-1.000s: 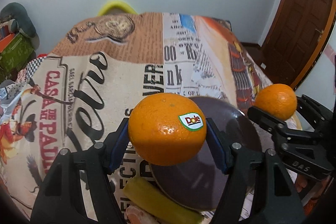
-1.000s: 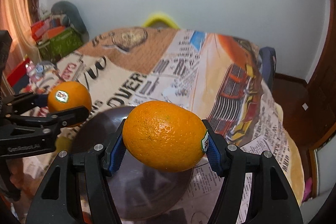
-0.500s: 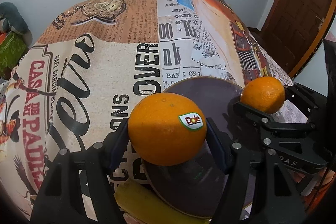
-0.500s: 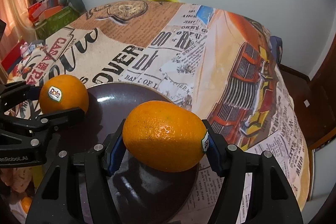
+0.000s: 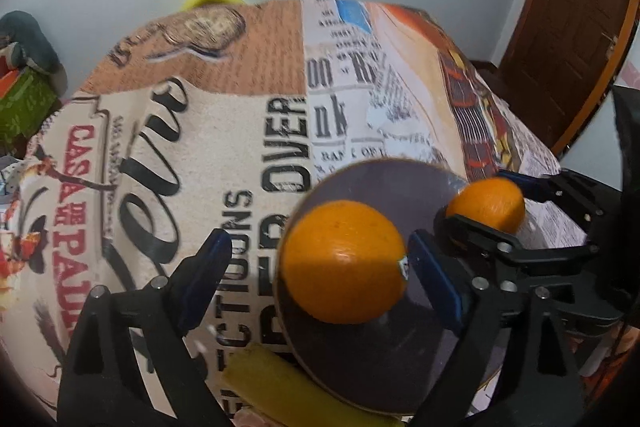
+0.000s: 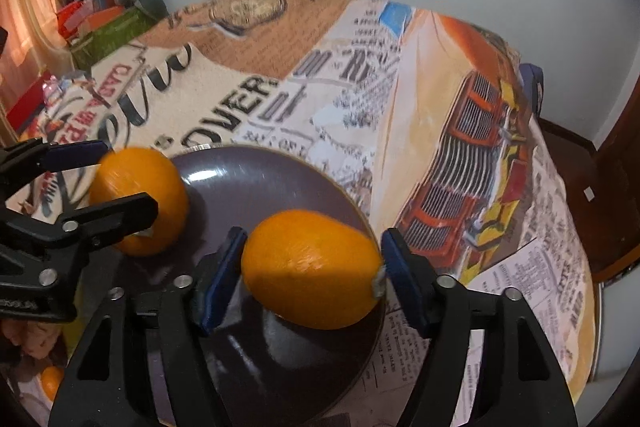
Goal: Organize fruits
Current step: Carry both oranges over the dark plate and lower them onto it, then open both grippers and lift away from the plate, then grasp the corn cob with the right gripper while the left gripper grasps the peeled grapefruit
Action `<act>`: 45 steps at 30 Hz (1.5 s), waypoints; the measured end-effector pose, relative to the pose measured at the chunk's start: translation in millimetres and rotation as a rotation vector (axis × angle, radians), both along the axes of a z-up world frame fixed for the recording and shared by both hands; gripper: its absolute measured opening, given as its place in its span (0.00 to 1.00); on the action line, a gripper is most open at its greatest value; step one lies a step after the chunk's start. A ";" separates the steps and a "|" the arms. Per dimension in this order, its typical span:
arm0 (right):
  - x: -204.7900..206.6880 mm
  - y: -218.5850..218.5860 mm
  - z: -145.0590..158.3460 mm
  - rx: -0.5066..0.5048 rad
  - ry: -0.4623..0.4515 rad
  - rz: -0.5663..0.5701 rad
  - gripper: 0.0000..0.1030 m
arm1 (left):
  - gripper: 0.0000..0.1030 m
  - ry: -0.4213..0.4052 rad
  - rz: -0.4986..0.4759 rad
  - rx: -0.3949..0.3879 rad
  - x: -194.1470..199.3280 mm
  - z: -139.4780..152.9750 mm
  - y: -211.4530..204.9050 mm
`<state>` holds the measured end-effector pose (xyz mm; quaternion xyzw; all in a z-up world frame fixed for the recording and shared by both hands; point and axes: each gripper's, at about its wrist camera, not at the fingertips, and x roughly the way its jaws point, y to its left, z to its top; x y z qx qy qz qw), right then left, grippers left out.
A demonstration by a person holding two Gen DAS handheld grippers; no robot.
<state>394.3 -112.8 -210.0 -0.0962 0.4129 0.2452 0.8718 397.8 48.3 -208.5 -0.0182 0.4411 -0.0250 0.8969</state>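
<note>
**On the dark plate, two oranges and two spread grippers**

Over the plate the left gripper stands with its blue pads wide apart — the left pad is well clear of the near orange, the right pad just beside its sticker. That orange sits on the plate's left part. Across the dish, the right gripper is spread too, a gap showing on each side of the oval orange, which rests on the plate's right half. Beneath it all lies the printed tablecloth, newspaper lettering and an old red car. At the plate's near edge in the left wrist view — a yellow banana.
</note>
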 end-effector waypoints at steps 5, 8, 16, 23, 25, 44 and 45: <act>-9.6 -4.5 16.3 0.000 -0.049 -0.013 0.71 | 0.88 -0.034 0.024 -0.026 -12.2 19.5 9.9; -21.2 -9.3 27.0 0.003 -0.072 -0.020 0.71 | 0.88 -0.072 0.037 -0.013 -26.2 36.3 13.5; -66.3 -21.8 62.7 0.033 -0.136 -0.025 0.71 | 0.88 -0.154 0.060 0.013 -77.3 81.1 20.8; -115.9 -31.1 80.8 0.032 -0.170 -0.023 0.71 | 0.88 -0.176 0.069 0.040 -125.4 99.0 21.2; -129.4 -33.9 83.2 0.030 -0.174 -0.026 0.72 | 0.88 -0.179 0.071 0.039 -140.9 102.0 22.1; -212.1 -16.6 -0.8 -0.076 0.047 0.047 0.80 | 0.88 -0.061 0.092 0.027 -234.9 54.8 40.9; -213.7 -14.1 -6.4 -0.081 0.061 0.060 0.80 | 0.88 -0.045 0.099 0.022 -236.0 49.0 43.5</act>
